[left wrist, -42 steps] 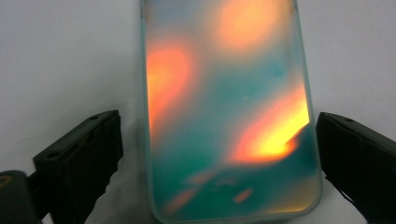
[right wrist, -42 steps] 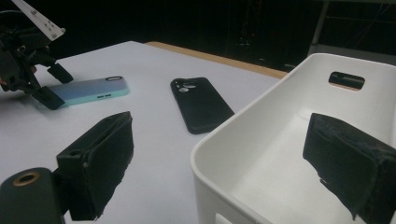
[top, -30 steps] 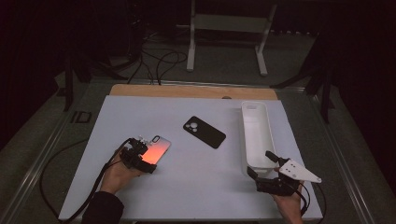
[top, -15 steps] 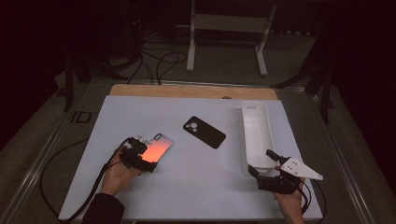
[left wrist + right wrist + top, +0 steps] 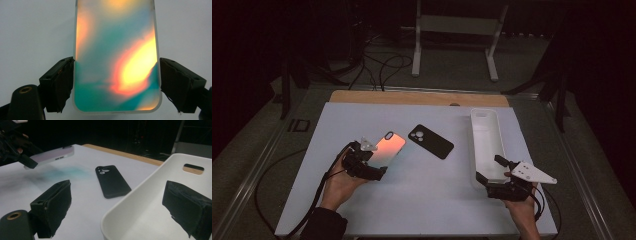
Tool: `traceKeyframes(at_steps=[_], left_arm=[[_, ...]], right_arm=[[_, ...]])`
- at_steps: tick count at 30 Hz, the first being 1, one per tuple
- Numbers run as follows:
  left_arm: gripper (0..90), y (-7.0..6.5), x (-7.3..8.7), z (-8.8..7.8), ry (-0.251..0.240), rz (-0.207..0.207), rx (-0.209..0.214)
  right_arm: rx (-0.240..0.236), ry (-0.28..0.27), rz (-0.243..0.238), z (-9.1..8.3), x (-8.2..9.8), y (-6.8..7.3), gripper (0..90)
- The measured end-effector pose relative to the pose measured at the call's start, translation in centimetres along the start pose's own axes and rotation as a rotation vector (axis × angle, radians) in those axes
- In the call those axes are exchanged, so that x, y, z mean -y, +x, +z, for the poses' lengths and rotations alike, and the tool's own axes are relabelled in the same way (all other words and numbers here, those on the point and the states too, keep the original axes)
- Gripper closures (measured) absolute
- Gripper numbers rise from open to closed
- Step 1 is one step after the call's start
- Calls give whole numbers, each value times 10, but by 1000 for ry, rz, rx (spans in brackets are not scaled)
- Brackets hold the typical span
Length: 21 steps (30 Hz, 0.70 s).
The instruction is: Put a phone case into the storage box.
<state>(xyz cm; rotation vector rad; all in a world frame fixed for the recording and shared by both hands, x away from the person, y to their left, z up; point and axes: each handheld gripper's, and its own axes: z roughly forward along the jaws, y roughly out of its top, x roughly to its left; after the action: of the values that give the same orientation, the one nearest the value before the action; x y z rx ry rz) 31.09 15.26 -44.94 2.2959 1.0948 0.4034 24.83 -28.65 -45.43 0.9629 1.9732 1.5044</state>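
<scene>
Between your left claw [image 5: 116,82] pads | phone [image 5: 116,57] clamped by its long edges, raised just off the white counter [image 5: 362,120] | stiff, glossy, slippery — keep the pads mid-edge, gentle squeeze | right claw [image 5: 120,207] apart, straddling the tray [image 5: 150,195] rim — holding nothing.

Two phone cases: one iridescent case [image 5: 387,147] and one black case [image 5: 431,141]. One white tray [image 5: 486,145]. One white board [image 5: 422,200] on one wooden table [image 5: 412,97]. Two grippers: the left gripper [image 5: 371,159] and the right gripper [image 5: 492,170]. One metal stand [image 5: 457,25] behind.
</scene>
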Motion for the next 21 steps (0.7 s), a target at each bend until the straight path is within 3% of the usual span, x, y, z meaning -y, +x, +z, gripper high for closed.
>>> traceKeyframes(at_steps=[4, 6, 12, 16, 21], left_arm=[[168, -10, -12, -9, -42, 43, -3], [168, -16, -18, -12, -68, 54, -2], [168, -38, -36, -17, -126, 115, 24], [168, -50, -46, -14, -140, 165, 29], [168, -61, -54, -7, -163, 192, 61]], right_arm=[[-42, 1, 16, 4, -6, 0, 85], [-53, 10, -5, 8, -13, 2, 85], [-76, 16, 2, 16, -24, 6, 85], [-85, 7, -8, 20, -32, 7, 85], [-95, 13, 1, 23, -36, 6, 85]])
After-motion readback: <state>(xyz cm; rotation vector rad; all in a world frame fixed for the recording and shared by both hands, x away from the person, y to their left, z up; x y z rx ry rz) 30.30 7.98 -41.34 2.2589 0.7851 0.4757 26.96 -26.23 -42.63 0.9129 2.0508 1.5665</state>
